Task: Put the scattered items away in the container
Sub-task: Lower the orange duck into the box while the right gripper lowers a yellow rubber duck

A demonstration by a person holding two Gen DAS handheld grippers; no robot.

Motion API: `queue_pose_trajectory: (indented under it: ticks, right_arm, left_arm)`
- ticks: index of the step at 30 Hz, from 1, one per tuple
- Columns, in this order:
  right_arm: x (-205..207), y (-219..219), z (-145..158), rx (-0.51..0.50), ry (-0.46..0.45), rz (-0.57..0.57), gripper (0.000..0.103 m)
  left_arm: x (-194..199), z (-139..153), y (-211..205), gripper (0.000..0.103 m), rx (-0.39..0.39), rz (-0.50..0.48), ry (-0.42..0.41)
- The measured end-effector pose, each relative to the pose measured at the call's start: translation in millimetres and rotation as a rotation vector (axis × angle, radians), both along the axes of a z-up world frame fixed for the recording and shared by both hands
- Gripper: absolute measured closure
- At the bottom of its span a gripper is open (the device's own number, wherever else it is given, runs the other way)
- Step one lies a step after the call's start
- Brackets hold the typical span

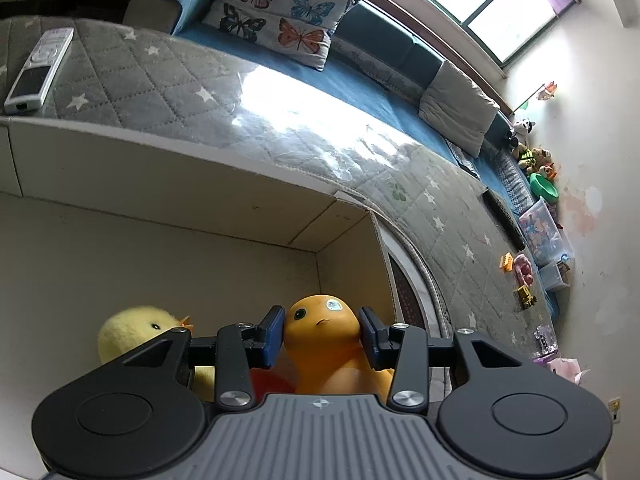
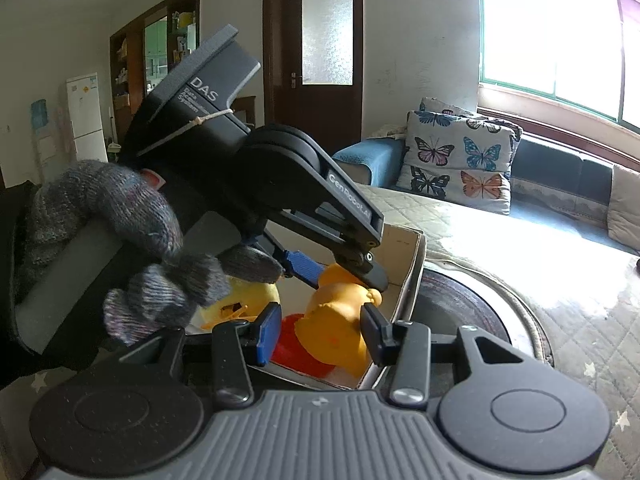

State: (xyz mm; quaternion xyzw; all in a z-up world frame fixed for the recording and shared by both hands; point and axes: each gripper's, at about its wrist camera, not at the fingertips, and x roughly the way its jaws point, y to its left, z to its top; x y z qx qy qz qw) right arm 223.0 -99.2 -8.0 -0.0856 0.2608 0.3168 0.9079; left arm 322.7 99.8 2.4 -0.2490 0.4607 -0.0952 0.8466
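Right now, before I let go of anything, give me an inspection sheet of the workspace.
Surface: grey star-quilted cover under a glossy clear sheet.
Job's things: cardboard box holds an orange toy, a yellow chick and a red item.
Clutter: remote and small toys lie on the cover, outside the box.
Grippers: left gripper is clamped on the orange toy's head, inside the box. Right gripper is at the box's near edge, jaws narrowly apart, gripping nothing. A gloved hand holds the left one.
Cables: nothing seen.
Surroundings: butterfly cushion, bright window.
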Motion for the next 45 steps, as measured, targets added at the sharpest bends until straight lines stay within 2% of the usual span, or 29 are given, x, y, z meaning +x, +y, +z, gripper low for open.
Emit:
queue_pose_trajectory:
  ticks: [15,22,36,39,45]
  right_arm:
    - [7,-3,-4,0.003,0.015,-0.016,0.059]
    - [7,-3,-4,0.012,0.014,-0.020,0.059]
    - [6,-1,-9,0.004,0.010,-0.005,0.059]
    - [6,-1,-10,0.003,0.009,-0.004,0.059]
    - [6,-3,-10,0.009,0.009,-0.011,0.059]
  left_arm:
    - [1,1,9,0.060,-0.070,0.047,0.030]
    - [2,3,12,0.060,-0.076,0.046,0.026]
    - [-3,9,7,0.060,-0.022,0.049,-0.002]
    - [-3,13,4,0.059,0.002,0.017,-0.011]
    - [-6,18,6,0.060,0.001,0.027,-0.048]
